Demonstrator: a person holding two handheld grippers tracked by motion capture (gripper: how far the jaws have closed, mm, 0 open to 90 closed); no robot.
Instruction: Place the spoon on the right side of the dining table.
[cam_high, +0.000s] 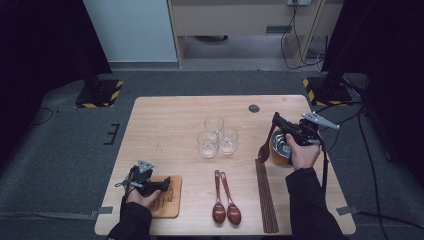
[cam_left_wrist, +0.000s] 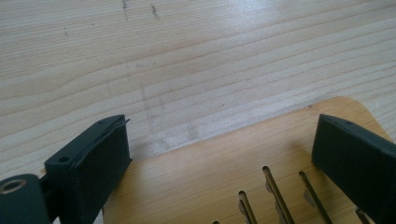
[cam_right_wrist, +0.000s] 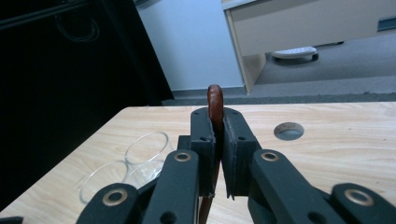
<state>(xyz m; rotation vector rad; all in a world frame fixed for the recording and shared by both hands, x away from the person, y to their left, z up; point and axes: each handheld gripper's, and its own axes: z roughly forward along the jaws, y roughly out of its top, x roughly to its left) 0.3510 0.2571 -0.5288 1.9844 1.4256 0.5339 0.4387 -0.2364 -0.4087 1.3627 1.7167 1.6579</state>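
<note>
- The spoon (cam_high: 265, 146) hangs from the right gripper (cam_high: 276, 121), bowl down, above the surface just left of a metal bowl (cam_high: 278, 148). The jaws are clamped on the top of its handle; in the right gripper view the handle's rounded end (cam_right_wrist: 215, 100) pokes out above the pads.
- It looks like lacquered or glazed red-brown ware: light, stiff, smooth, so probably slippery. Held this near the end it can swing or twist in the jaws. A hold nearer mid-handle, across the flat faces, would steady it.
- If ceramic it could chip on the metal bowl or the glasses (cam_high: 216, 136); I cannot tell the material from here.
- Two like spoons (cam_high: 225, 200) lie side by side near the front edge, with chopsticks (cam_high: 266, 196) to their right.
- The left gripper (cam_high: 165, 186) rests low over a wooden rack (cam_left_wrist: 261, 154) at the front left corner. Its jaws stand wide apart astride the slotted board, pressing on nothing.
- The rack is flat and rigid and would take a grip on its edges.
- The surface (cam_high: 165, 125) is pale wood.
</note>
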